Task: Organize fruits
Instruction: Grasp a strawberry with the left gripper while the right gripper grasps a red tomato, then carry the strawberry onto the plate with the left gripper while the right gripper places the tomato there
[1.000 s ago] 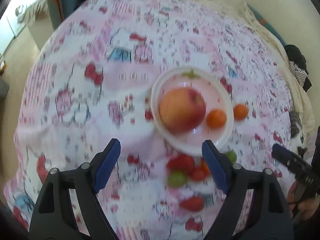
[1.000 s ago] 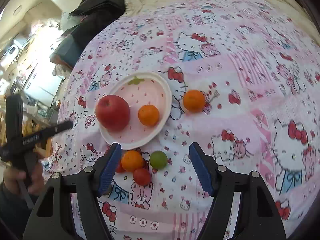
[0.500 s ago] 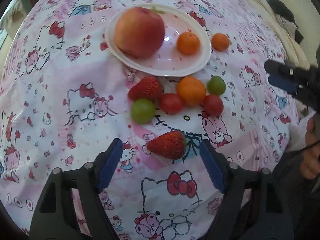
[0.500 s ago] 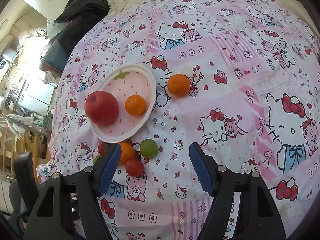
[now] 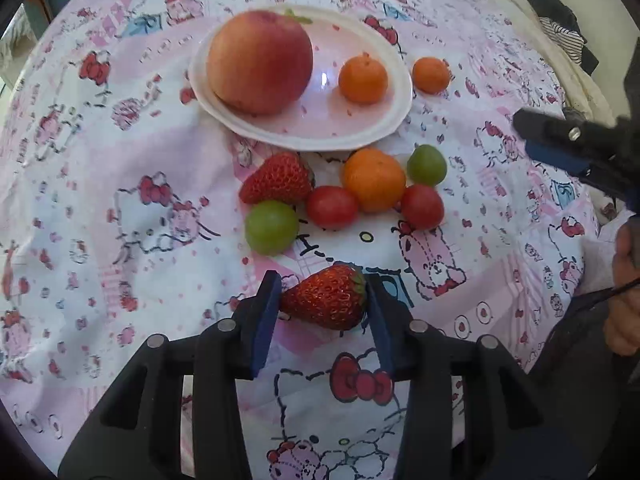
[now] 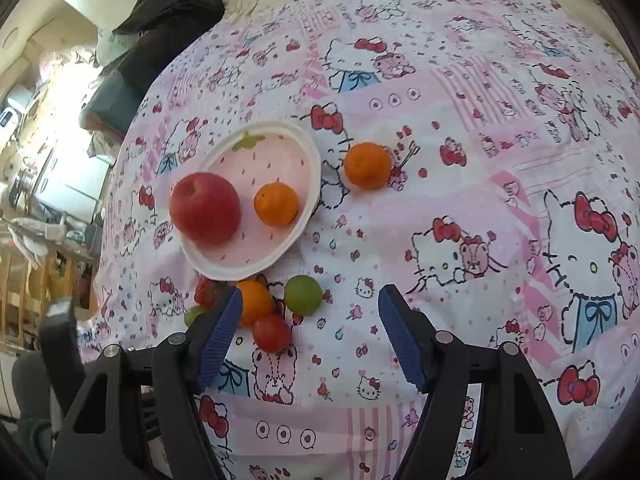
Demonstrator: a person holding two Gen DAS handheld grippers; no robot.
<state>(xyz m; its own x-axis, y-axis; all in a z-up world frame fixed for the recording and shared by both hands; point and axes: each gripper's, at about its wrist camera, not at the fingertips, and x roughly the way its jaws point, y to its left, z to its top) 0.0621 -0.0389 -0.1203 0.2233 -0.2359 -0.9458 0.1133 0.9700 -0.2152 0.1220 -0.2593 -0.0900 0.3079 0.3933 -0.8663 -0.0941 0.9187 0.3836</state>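
My left gripper (image 5: 323, 300) is shut on a strawberry (image 5: 326, 297) that rests on the cloth. Beyond it lie a second strawberry (image 5: 278, 178), a green fruit (image 5: 272, 227), two red tomatoes (image 5: 332, 207), an orange (image 5: 374, 179) and another green fruit (image 5: 427, 165). The white plate (image 5: 396, 120) holds an apple (image 5: 260, 62) and a small orange (image 5: 363, 79); one more orange (image 5: 431, 75) lies right of it. My right gripper (image 6: 310, 320) is open and empty, above the cloth near the fruit cluster (image 6: 276, 308), with the plate (image 6: 312, 168) beyond.
A pink cartoon-print cloth (image 6: 480, 160) covers the whole surface. Dark clothing (image 6: 168, 12) lies at the far edge, with a room and shelves off to the left. The right gripper also shows at the right of the left wrist view (image 5: 576, 148).
My left gripper dropped toward the cloth, moved onto the near strawberry and closed on it. My right gripper shifted only slightly and stayed open.
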